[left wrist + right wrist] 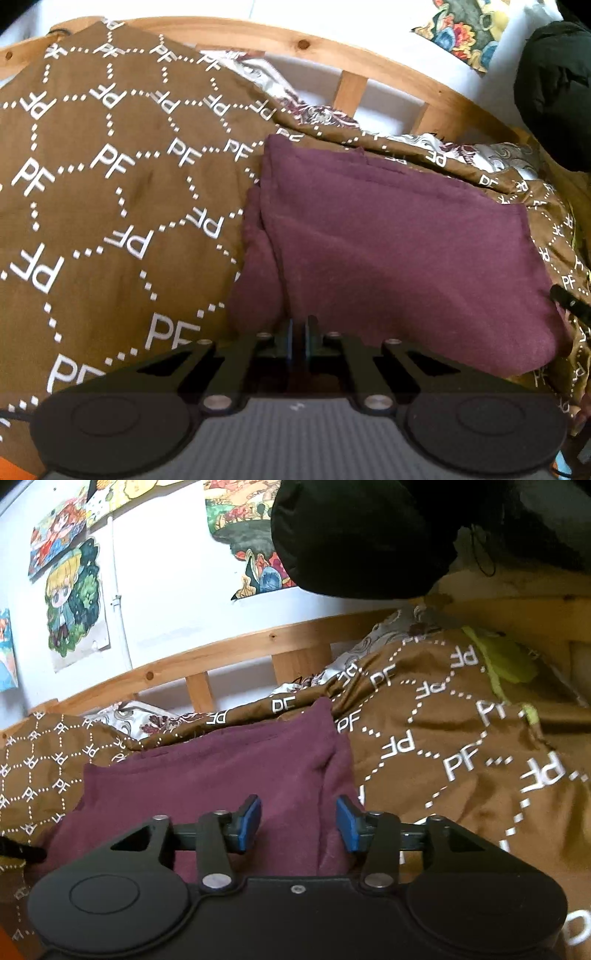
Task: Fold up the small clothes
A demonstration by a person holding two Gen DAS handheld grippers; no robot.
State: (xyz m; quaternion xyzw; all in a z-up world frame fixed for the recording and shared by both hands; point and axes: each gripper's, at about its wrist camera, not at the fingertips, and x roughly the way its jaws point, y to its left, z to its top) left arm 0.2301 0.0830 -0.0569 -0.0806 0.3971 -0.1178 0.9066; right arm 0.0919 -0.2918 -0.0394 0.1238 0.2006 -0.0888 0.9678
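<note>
A folded maroon garment (399,254) lies on a brown bedspread printed with white PF letters (110,184). My left gripper (298,332) is shut at the garment's near edge, with its jaws pressed together; whether cloth is pinched between them is hidden. In the right wrist view the same maroon garment (229,768) lies just ahead. My right gripper (298,825) is open, its blue pads (248,825) spread over the garment's near right part with nothing held.
A wooden bed rail (354,62) runs along the far side, also in the right wrist view (236,650). A black bundle (369,535) hangs at upper right. Posters (74,605) cover the wall. A green cloth (506,657) lies on the bedspread (461,746).
</note>
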